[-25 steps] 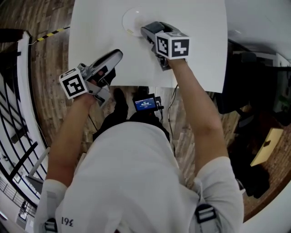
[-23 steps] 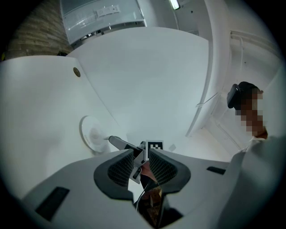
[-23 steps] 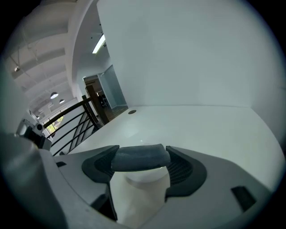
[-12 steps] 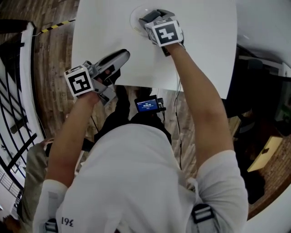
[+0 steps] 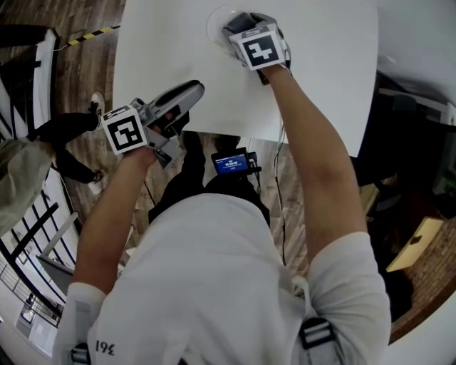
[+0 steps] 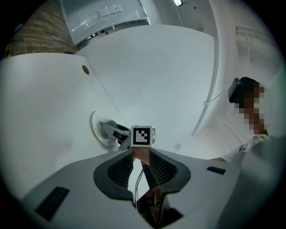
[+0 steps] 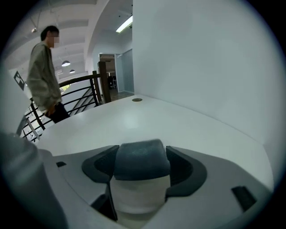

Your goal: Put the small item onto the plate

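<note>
Over the plate (image 5: 212,27), at the far end of the white table (image 5: 320,78), the right gripper (image 5: 239,21) has its 2 jaws clamped on the small item (image 7: 140,192), which stands upright between them. The item has a white, cylinder-like body under a rounded dark blue-grey cap. It looks light and fairly stiff, and the smooth white wall may be a little slippery. The grip across the body just under the cap looks sound to me. A low, gentle release should keep so small a thing from toppling or rolling off the plate.

The right gripper view shows this grip plainly, but not the plate, which lies hidden beneath the gripper body. I cannot tell from it whether the item's base touches the plate yet. The left gripper view supplies the missing part: from the side, the right gripper's tip sits low inside the plate's rim (image 6: 94,134). The head view confirms that placing from above, though the marker cube covers the item.

Well back from the plate, near the table's front edge, the left gripper (image 5: 191,90) hovers with its jaws only narrowly apart and nothing between them.
</note>
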The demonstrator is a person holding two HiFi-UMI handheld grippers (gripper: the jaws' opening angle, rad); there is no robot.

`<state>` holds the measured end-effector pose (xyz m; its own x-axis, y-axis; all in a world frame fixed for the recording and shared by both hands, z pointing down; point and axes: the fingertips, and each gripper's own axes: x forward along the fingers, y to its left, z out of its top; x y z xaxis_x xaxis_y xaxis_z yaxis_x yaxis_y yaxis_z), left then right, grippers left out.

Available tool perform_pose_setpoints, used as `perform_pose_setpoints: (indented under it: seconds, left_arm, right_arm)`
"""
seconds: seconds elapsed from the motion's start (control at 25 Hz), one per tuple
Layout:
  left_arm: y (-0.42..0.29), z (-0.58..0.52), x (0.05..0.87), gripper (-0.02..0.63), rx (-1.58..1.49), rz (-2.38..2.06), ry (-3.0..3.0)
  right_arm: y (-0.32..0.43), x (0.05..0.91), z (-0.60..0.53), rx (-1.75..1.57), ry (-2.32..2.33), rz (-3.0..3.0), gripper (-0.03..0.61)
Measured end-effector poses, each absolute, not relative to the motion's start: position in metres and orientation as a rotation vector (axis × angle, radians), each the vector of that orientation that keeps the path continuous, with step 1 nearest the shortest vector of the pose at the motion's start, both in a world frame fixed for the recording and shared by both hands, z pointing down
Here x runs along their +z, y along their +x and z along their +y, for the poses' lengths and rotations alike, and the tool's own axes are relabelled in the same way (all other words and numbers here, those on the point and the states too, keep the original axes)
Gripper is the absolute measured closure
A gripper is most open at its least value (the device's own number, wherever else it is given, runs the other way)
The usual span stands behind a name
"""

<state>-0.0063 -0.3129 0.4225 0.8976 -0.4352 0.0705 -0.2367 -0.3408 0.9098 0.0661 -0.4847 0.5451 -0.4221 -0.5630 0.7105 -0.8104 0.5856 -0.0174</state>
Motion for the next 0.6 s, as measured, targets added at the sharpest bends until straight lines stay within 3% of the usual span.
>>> perform_pose_setpoints:
  seconds: [0.6]
  left_arm:
    - [-0.010,-0.312,0.429,0.517,-0.210,-0.518,1.909]
  right_arm:
    - [0.077,0.555,-0.493,0.472,1.112,-2.118,0.259]
